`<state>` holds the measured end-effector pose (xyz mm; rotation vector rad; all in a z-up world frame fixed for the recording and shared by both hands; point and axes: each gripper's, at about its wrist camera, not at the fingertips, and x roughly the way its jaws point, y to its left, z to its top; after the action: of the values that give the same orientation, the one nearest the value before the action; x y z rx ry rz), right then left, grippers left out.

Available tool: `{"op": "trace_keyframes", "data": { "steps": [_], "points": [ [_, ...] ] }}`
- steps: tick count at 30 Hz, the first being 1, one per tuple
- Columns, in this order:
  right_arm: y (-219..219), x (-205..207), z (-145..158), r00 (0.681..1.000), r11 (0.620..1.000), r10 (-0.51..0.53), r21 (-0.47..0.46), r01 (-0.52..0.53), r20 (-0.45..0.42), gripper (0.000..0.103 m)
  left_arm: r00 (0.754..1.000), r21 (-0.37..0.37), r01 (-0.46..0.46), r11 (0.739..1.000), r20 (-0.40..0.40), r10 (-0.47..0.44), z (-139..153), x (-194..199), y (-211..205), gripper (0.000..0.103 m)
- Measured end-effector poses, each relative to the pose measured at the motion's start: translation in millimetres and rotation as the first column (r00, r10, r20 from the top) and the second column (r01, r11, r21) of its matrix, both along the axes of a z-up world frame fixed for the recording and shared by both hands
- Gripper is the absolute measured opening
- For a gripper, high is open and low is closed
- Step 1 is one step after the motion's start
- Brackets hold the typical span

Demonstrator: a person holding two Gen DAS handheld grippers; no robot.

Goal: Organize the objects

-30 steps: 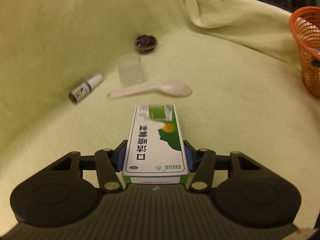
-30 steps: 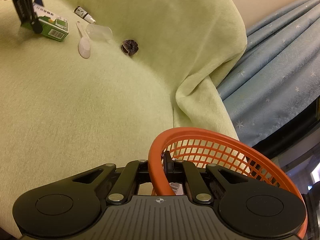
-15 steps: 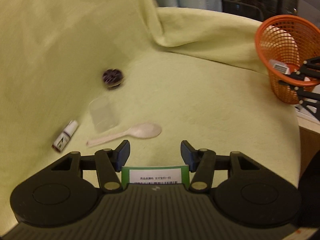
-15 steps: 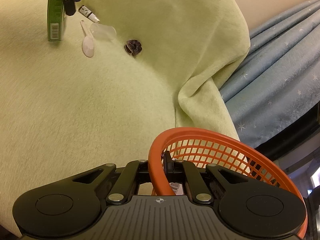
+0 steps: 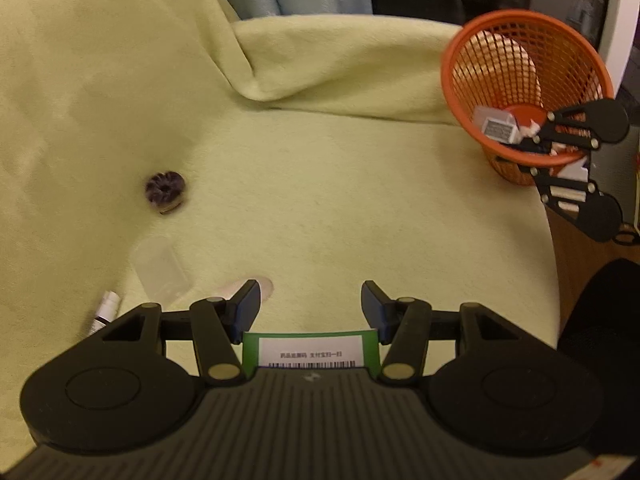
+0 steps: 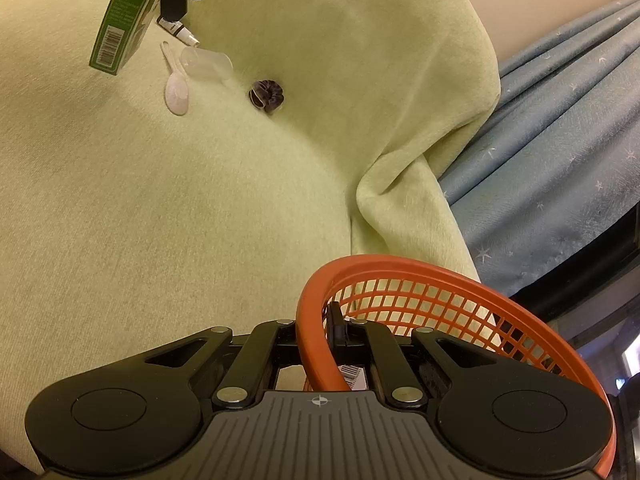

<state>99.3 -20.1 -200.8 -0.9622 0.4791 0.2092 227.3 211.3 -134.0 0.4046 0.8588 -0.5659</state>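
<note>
Medicine box (image 6: 122, 16) hangs clamped in my left tongs (image 5: 310, 306) above the green blanket (image 5: 340, 208); my right tongs (image 6: 334, 330) pinch the orange basket (image 5: 524, 80) rim. Spoon (image 6: 176, 86), clear cup (image 6: 206, 62), small bottle (image 6: 178, 32) and scrunchie (image 6: 267, 95) remain. Nothing lies between box and basket.

Wrist cams face each other; share spoon (image 5: 256, 286), basket (image 6: 460, 280).

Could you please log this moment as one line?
left hand-held gripper: holds green box, lifted | right hand-held gripper: clamps orange basket rim | spoon: on blanket
</note>
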Motion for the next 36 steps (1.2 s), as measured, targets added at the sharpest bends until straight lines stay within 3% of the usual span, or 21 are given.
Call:
{"op": "trace_keyframes", "data": {
  "steps": [7, 18, 23, 32, 36],
  "points": [
    [0.8, -1.6, -0.5, 1.0, 1.0, 0.005, 0.001, -0.005, -0.001, 0.002, 0.99, 0.012, -0.035, 0.999, -0.134, 0.036, -36.7, -16.2, 15.7, 0.051],
    [1.9, -1.9, 0.3, 1.0, 1.0, 0.0, 0.001, 0.0, 0.0, 0.002, 0.966, 0.054, -0.046, 0.998, -0.251, 0.058, -35.2, -20.5, 34.8, 0.052],
    [1.7, -1.7, 1.0, 1.0, 1.0, -0.002, 0.004, 0.002, 0.0, 0.002, 0.963, 0.075, -0.049, 0.996, -0.263, 0.067, -40.8, -34.2, 43.1, 0.055],
    [-0.5, -2.1, 2.0, 1.0, 1.0, -0.005, 0.005, 0.005, 0.008, 0.002, 0.95, 0.019, -0.182, 0.983, -0.253, 0.18, -71.5, -83.7, 81.2, 0.061],
    [-1.2, -0.9, 2.9, 1.0, 1.0, -0.001, 0.002, 0.001, 0.005, 0.002, 0.956, 0.049, -0.196, 0.979, -0.212, 0.202, -86.4, -95.1, 80.6, 0.061]
  ]
}}
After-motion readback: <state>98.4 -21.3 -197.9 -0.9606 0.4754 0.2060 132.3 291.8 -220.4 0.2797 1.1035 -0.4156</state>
